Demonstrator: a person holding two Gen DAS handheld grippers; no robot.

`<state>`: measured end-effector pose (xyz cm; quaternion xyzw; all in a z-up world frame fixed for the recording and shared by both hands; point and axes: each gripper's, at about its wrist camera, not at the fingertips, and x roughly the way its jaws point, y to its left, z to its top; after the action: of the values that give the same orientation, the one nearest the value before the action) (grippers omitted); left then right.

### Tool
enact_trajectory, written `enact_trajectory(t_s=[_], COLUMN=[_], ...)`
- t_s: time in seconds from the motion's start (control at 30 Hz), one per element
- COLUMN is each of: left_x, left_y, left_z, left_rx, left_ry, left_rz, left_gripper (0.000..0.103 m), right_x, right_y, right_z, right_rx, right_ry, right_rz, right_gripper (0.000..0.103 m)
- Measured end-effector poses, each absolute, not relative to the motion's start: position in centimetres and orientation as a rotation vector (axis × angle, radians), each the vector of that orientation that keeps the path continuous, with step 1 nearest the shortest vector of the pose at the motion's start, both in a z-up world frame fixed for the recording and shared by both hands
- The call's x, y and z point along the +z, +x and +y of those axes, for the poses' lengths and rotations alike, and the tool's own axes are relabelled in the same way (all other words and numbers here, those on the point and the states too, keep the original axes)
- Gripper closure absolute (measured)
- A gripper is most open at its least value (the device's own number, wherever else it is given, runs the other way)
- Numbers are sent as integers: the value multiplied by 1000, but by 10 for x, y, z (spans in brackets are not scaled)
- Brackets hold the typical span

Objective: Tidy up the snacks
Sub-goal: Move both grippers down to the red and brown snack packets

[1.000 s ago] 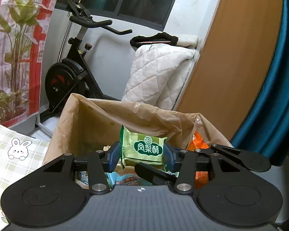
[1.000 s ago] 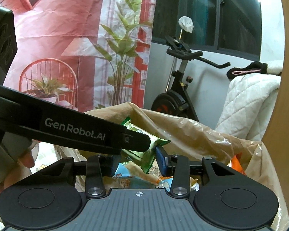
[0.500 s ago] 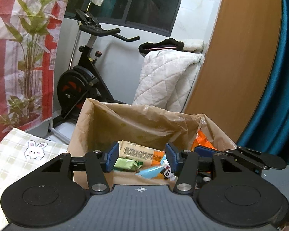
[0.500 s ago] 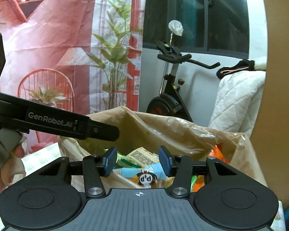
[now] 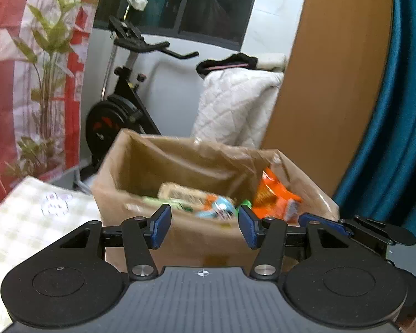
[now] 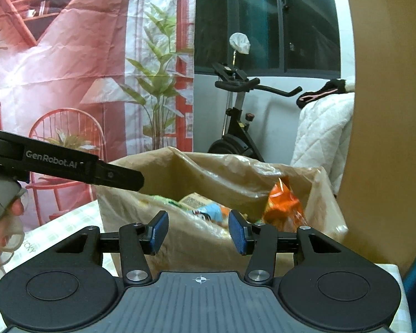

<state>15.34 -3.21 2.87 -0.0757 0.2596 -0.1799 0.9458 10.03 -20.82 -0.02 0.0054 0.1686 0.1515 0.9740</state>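
Observation:
A brown cardboard box (image 5: 185, 233) lined with a plastic bag stands on the table. It holds several snack packets, among them an orange one (image 5: 271, 197), a tan one (image 5: 180, 193), a green one (image 5: 163, 201) and a blue one (image 5: 219, 211). My left gripper (image 5: 204, 229) hangs in front of the box's near wall, open, with nothing between its blue pads. The right gripper (image 6: 198, 233) is open and empty too, just short of the same box (image 6: 119, 208). The orange packet (image 6: 283, 202) leans in the far right corner. One finger (image 6: 119, 174) of the left gripper crosses the right wrist view.
A checked tablecloth (image 5: 27, 216) covers the table left of the box. Behind stand an exercise bike (image 5: 119, 111), a white quilt (image 5: 235, 105), a wooden panel (image 5: 332, 83) and a teal curtain (image 5: 396, 111). A hand (image 6: 2, 233) grips the left tool.
The left gripper let go of the green packet, which now lies in the box. Both grippers drew back from over the box, and the right jaws widened slightly.

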Motion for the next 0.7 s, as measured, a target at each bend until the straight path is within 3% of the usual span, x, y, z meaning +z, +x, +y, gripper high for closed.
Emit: enact_trajectory(t_s=[0.37,0.7], left_x=[-13,-50], left_y=[131,130], left_z=[-38,2], left_rx=[-397,-273], left_ry=[-198,-231], left_rz=[619,718], left_gripper=[47,47], right_x=[-28,-104], right_y=[64,55], right_z=[-257,-301], right_rx=[234,114], right_ry=[18,129], right_rz=[380,565], right_gripper=[58,58])
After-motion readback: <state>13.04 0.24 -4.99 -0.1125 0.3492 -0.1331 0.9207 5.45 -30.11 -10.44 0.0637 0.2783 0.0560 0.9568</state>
